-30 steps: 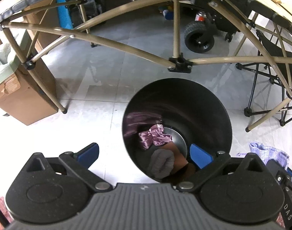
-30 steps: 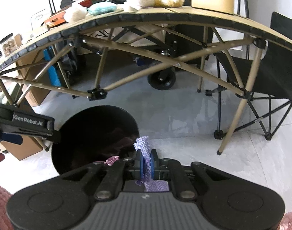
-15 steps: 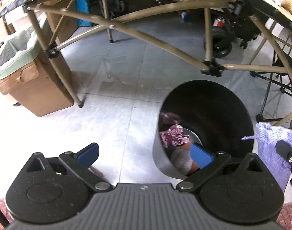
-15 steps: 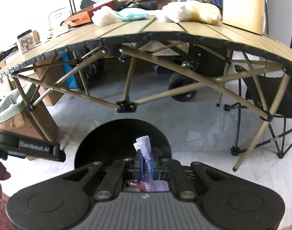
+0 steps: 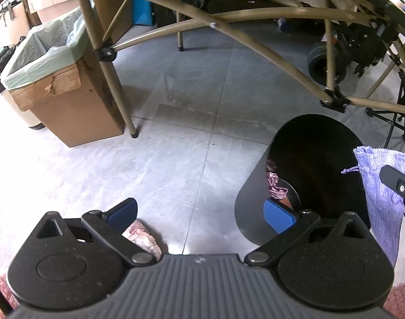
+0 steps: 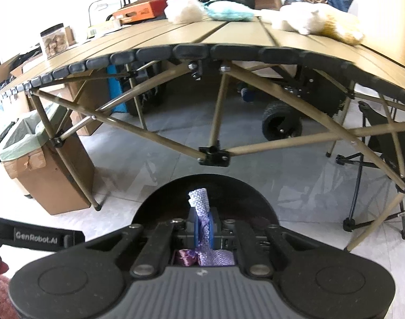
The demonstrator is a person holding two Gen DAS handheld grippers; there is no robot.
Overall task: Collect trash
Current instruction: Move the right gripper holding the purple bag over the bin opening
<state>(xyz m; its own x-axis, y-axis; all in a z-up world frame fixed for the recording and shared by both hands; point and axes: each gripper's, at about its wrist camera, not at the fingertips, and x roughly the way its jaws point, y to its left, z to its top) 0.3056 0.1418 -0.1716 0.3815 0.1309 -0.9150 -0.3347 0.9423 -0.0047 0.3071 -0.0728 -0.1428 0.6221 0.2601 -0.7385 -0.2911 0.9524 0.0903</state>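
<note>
Tools angled down | right (image 6: 202, 228) clamps pouch (image 6: 199, 202) | left (image 5: 199, 212) spread

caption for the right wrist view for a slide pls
Right gripper shut on a purple mesh pouch above the black bin, beside the folding table.

Right gripper (image 6: 203, 230) clamped on lilac mesh pouch (image 6: 199, 207), above black bin (image 6: 205, 194). Folding table (image 6: 229, 42) beyond; lined cardboard box (image 6: 43, 170) at left.
</note>
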